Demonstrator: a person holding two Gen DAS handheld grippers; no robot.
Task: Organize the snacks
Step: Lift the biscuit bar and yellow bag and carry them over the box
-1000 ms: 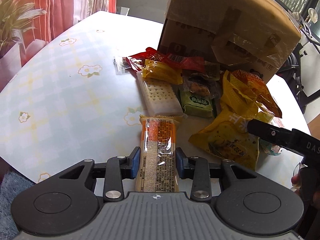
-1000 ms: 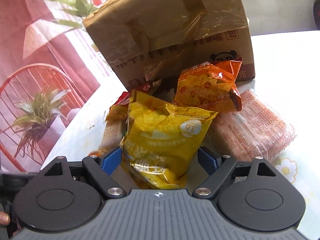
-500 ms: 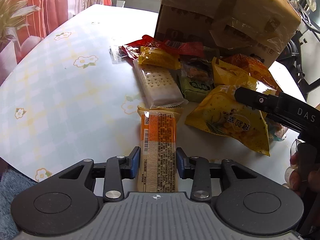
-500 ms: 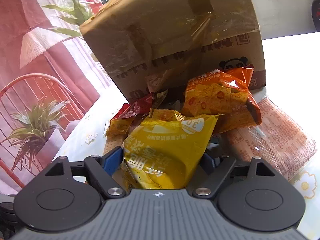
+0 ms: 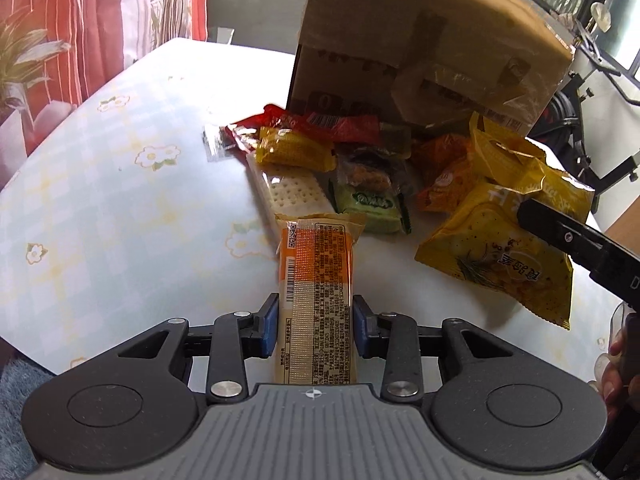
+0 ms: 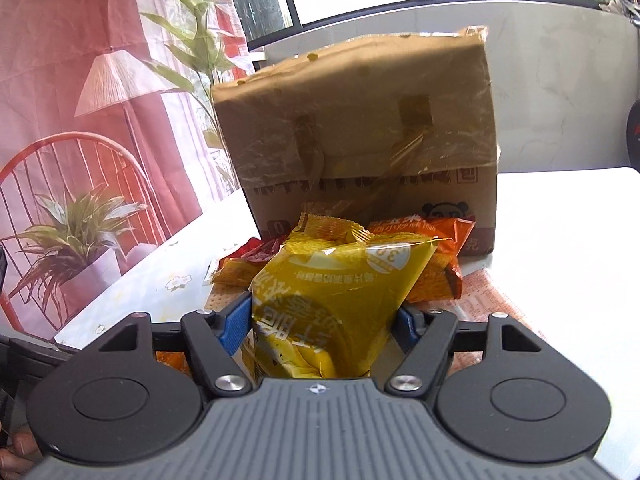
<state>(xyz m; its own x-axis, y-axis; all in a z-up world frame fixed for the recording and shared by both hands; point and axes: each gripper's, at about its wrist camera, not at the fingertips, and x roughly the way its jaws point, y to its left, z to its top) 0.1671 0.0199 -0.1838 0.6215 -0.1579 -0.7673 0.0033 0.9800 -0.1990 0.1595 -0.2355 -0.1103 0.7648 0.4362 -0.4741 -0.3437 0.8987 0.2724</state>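
Cardboard box (image 5: 420, 52) top beyond frame edge

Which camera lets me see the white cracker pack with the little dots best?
The left wrist view. There the white cracker pack lies in the open on the table, behind the orange wafer pack in the left gripper. In the right wrist view, only a dotted corner peeks out beside the yellow chip bag.

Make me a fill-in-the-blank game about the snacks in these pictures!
1. The left gripper is shut on a long orange ____.
2. The right gripper is shut on a ____ bag.
3. Behind the snack pile stands a brown cardboard ____.
4. The tablecloth is printed with little ____.

Missing words: cracker pack; yellow; box; flowers
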